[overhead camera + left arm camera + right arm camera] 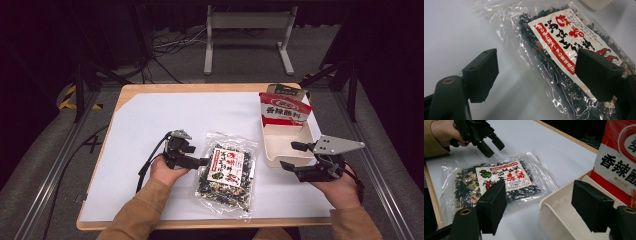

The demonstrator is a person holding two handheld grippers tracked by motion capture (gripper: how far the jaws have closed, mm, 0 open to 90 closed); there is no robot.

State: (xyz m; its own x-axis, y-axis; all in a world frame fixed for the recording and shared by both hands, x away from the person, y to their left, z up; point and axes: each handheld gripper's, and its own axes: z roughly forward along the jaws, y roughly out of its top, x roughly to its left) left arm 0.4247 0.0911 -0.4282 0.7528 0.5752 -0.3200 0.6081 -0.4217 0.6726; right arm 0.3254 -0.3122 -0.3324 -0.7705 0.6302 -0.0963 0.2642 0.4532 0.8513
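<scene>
White-topped table [150, 120] — clear snack bag [227, 172], cream bin [287, 142] lie on it.

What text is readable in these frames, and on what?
"香辣酥" (a further character is cut off): large black characters on the red-and-white snack packet standing in the cream plastic bin.
Small line beneath them: too small to read.
Clear plastic bag of dark dried seaweed: white label with red and black brush-style characters, a red banner of small white text and red shrimp drawings; too stylised and small to read.
Nothing else legible.
</scene>
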